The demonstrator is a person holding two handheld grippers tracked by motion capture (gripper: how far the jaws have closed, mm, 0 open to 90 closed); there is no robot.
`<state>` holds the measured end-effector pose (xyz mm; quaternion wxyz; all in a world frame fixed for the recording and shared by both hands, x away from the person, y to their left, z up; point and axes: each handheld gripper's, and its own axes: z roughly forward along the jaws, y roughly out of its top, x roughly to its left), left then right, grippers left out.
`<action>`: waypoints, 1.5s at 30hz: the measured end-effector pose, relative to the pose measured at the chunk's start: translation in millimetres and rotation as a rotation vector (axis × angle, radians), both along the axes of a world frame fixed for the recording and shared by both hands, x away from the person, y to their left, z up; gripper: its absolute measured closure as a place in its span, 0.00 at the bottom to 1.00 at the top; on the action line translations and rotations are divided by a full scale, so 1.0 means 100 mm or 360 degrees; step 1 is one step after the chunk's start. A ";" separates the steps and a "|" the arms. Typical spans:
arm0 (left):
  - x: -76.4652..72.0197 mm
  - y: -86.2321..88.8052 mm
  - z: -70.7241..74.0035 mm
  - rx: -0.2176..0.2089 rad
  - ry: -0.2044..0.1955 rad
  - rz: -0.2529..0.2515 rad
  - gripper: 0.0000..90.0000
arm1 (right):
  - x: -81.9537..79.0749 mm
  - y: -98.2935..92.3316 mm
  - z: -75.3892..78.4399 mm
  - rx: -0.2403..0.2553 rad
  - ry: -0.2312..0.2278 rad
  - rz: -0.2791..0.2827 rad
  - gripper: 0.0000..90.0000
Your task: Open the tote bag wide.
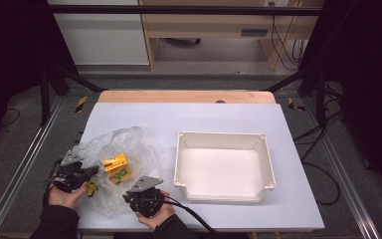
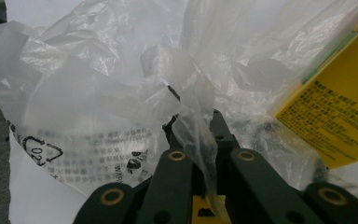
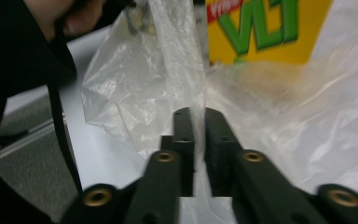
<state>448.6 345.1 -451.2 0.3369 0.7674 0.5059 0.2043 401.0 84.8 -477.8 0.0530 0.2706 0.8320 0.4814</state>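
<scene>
Both grippers, left (image 1: 90, 172) and right (image 1: 128, 197), pinch plastic bag (image 1: 124, 142) edges; yellow box (image 1: 117, 167) lies between, nearer left fingers (image 2: 221, 128).

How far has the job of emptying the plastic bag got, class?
Done: both grippers, left and right, are shut on folds of the clear plastic bag. In hand: holding its film. Left, probably: the yellow box lies inside the bag, and the white tray holds nothing.

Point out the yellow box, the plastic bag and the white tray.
yellow box (image 1: 117, 167): high view, its top face.
plastic bag (image 1: 124, 139): high view, crumpled upper film.
white tray (image 1: 224, 136): high view, its far rim.
</scene>
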 end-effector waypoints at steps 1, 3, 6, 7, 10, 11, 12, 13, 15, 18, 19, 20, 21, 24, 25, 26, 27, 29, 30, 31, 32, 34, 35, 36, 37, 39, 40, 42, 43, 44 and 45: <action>0.00 0.00 0.00 -0.0005 0.0002 0.0004 0.99 | 0.00 0.01 -0.03 -0.0030 0.0021 0.0021 1.00; 0.01 0.01 0.00 -0.0014 0.0003 0.0015 0.99 | -0.02 0.04 -0.07 -0.0069 0.0053 0.0065 1.00; 0.02 0.03 0.00 -0.0018 0.0010 0.0041 0.99 | -0.05 0.08 -0.12 -0.0100 0.0080 0.0121 1.00; 0.03 0.03 0.00 -0.0012 0.0012 0.0050 0.99 | -0.06 0.09 -0.13 -0.0109 0.0104 0.0120 1.00; 0.06 0.02 -0.03 0.0009 0.0027 0.0062 0.99 | -0.09 0.07 -0.14 -0.0117 0.0115 0.0141 1.00; 0.08 0.01 -0.05 0.0014 0.0041 0.0063 0.98 | -0.09 0.06 -0.14 -0.0125 0.0106 0.0139 1.00; 0.09 0.00 -0.07 0.0033 0.0048 0.0060 0.98 | -0.10 0.06 -0.14 -0.0127 0.0104 0.0140 1.00; 0.10 -0.02 -0.09 0.0057 0.0048 0.0050 0.97 | -0.10 0.06 -0.14 -0.0125 0.0104 0.0130 1.00; 0.11 -0.04 -0.10 0.0087 0.0041 0.0036 0.92 | -0.09 0.06 -0.14 -0.0120 0.0103 0.0124 1.00; 0.06 -0.01 -0.05 0.0013 -0.0007 0.0023 0.76 | -0.09 0.06 -0.14 -0.0119 0.0094 0.0113 1.00; 0.04 0.01 -0.03 -0.0017 -0.0029 0.0025 0.69 | -0.09 0.06 -0.14 -0.0122 0.0094 0.0110 1.00; 0.02 0.02 0.00 -0.0056 -0.0057 0.0023 0.62 | -0.09 0.06 -0.14 -0.0117 0.0097 0.0103 1.00; 0.01 0.03 0.02 -0.0077 -0.0083 0.0033 0.55 | -0.08 0.06 -0.14 -0.0117 0.0089 0.0103 1.00; -0.03 0.03 0.09 -0.0107 -0.0136 0.0045 0.42 | -0.07 0.07 -0.14 -0.0121 0.0087 0.0097 1.00; -0.05 0.03 0.11 -0.0107 -0.0149 0.0037 0.39 | -0.07 0.07 -0.14 -0.0122 0.0089 0.0099 1.00; -0.07 0.02 0.14 -0.0105 -0.0158 0.0030 0.38 | -0.07 0.07 -0.14 -0.0126 0.0088 0.0100 1.00; -0.08 0.01 0.15 -0.0113 -0.0177 0.0027 0.37 | -0.07 0.07 -0.13 -0.0128 0.0089 0.0101 1.00; -0.12 0.00 0.20 -0.0116 -0.0202 0.0023 0.35 | -0.07 0.08 -0.13 -0.0130 0.0089 0.0096 1.00; -0.13 0.00 0.22 -0.0122 -0.0215 0.0022 0.34 | -0.07 0.08 -0.13 -0.0131 0.0088 0.0097 1.00; -0.14 0.01 0.25 -0.0131 -0.0228 0.0024 0.34 | -0.07 0.08 -0.13 -0.0131 0.0088 0.0095 1.00; -0.15 0.02 0.27 -0.0134 -0.0243 0.0029 0.33 | -0.07 0.08 -0.13 -0.0131 0.0086 0.0094 1.00; -0.18 0.04 0.34 -0.0147 -0.0276 0.0037 0.33 | -0.07 0.08 -0.13 -0.0132 0.0085 0.0093 1.00; -0.19 0.06 0.37 -0.0158 -0.0289 0.0045 0.33 | -0.07 0.08 -0.13 -0.0132 0.0085 0.0093 1.00; -0.20 0.07 0.40 -0.0170 -0.0305 0.0047 0.33 | -0.07 0.08 -0.13 -0.0132 0.0084 0.0093 1.00; -0.22 0.08 0.44 -0.0176 -0.0324 0.0045 0.33 | -0.07 0.08 -0.13 -0.0132 0.0080 0.0093 1.00; -0.26 0.09 0.51 -0.0195 -0.0362 0.0029 0.33 | -0.07 0.08 -0.13 -0.0130 0.0073 0.0094 1.00; -0.27 0.09 0.53 -0.0195 -0.0370 0.0018 0.33 | -0.07 0.08 -0.13 -0.0128 0.0069 0.0091 1.00; -0.29 0.06 0.58 -0.0188 -0.0379 -0.0005 0.33 | -0.08 0.08 -0.12 -0.0124 0.0048 0.0094 0.97; -0.30 0.05 0.59 -0.0188 -0.0381 -0.0018 0.33 | -0.08 0.07 -0.11 -0.0120 0.0046 0.0089 0.94; -0.30 0.03 0.60 -0.0182 -0.0383 -0.0033 0.33 | -0.08 0.07 -0.10 -0.0108 0.0034 0.0082 0.92; -0.31 0.02 0.61 -0.0178 -0.0382 -0.0046 0.33 | -0.08 0.05 -0.09 -0.0093 0.0026 0.0078 0.89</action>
